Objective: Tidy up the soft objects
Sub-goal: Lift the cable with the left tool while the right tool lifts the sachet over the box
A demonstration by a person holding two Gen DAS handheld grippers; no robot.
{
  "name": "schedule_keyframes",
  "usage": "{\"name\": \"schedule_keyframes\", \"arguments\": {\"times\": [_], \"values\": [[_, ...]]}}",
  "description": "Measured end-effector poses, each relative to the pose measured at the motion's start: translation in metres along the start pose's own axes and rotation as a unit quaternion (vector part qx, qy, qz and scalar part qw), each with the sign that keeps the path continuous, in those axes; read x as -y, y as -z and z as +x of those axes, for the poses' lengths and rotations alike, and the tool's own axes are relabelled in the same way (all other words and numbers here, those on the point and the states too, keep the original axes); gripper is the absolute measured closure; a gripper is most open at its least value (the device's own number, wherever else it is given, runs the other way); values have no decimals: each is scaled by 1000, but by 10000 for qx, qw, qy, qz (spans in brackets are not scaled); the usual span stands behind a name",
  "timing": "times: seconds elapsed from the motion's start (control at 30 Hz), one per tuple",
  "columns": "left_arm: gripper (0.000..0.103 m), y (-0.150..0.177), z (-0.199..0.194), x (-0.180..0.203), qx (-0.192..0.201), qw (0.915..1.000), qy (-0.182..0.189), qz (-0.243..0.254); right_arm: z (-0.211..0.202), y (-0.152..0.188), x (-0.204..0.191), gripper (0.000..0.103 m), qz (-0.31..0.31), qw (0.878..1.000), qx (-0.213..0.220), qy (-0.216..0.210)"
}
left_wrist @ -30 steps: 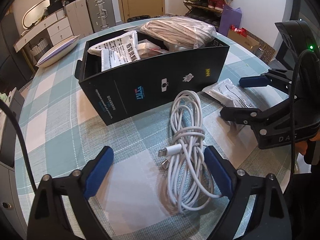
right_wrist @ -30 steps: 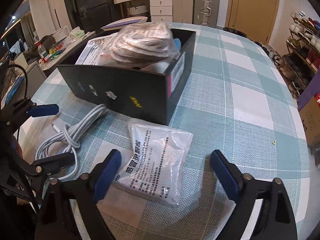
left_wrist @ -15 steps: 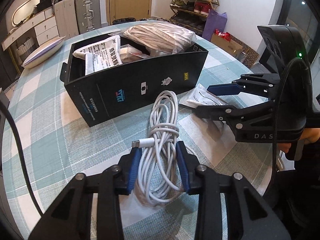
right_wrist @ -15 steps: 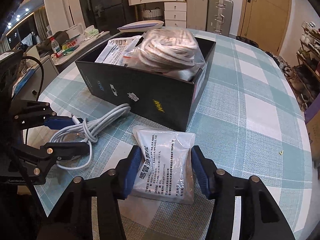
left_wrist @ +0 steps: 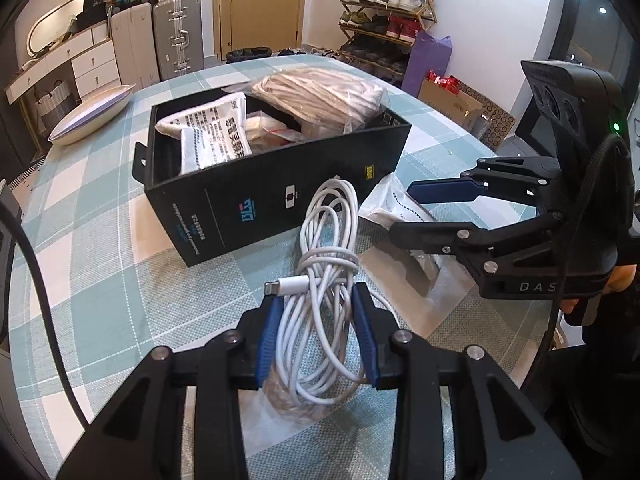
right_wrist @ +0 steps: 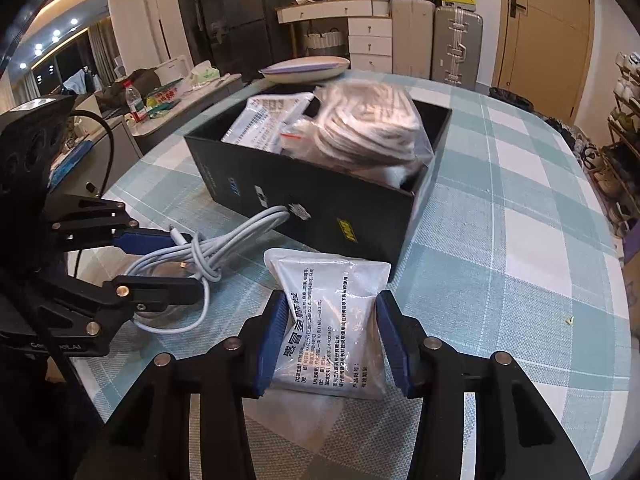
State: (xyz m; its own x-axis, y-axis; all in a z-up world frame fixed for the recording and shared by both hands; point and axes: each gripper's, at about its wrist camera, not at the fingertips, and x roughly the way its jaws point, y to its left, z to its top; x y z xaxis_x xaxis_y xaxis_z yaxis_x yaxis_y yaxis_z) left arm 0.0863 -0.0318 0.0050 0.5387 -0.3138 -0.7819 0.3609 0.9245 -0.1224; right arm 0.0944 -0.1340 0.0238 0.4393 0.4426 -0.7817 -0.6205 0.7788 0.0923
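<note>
Both jaw pairs have closed, left hand-held gripper point(left_wrist: 318, 334) clamping the white cable point(left_wrist: 320, 280), right hand-held gripper point(right_wrist: 332, 336) squeezing the sachet point(right_wrist: 332, 312); loose loops may snag the box point(left_wrist: 280, 200).

- Black box point(left_wrist: 280, 196) is standing directly ahead of both grippers, blocking level forward travel.
- Bagged rope bundle point(right_wrist: 372, 124) is bulging above the box rim.
- Checked tablecloth point(right_wrist: 520, 216) is lying bare to the right of the right gripper point(right_wrist: 332, 336).

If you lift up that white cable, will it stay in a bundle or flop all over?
Probably floppy: the white charging cable lies in loose loops, knotted once, so the ends likely dangle. It looks light. The left gripper pinches several strands, so some may slip.
</note>
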Motion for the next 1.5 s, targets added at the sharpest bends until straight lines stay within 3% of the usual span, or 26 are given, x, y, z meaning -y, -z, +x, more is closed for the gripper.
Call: {"name": "schedule_keyframes", "arguments": {"times": [0.07,0.13,0.23,0.37,0.53,0.77,0.87,0.93,1.0,1.5], "values": [[69,-1,-4,-2,47,10000,29,-20,-7,-3,-4,57,-64,9999,138,-40],[69,-3,-8,-3,113,9999,46,-18,-11,-4,-8,69,-125,9996,221,-83],[69,-4,-12,-5,167,9998,68,-23,-14,-5,-11,69,-183,9994,292,-51],[69,-3,-10,-7,108,9999,49,-39,-7,-4,-7,69,-103,9999,59,43],[70,-5,-11,-4,143,9999,54,-15,-2,-1,3,43,179,9997,-50,149],[69,-6,-15,-4,189,9998,69,-8,17,4,5,37,371,9986,-356,132],[70,-6,-15,-5,189,9998,66,-8,20,6,-2,41,173,9989,-336,273],[70,-6,-16,-5,194,9998,63,5,19,6,-5,56,101,9992,-316,213],[70,-6,-16,-6,205,9998,72,12,18,7,-7,58,48,9994,-300,135],[70,-9,-38,-13,492,9987,101,-33,-34,-3,-27,59,-393,9967,683,-179]]}}
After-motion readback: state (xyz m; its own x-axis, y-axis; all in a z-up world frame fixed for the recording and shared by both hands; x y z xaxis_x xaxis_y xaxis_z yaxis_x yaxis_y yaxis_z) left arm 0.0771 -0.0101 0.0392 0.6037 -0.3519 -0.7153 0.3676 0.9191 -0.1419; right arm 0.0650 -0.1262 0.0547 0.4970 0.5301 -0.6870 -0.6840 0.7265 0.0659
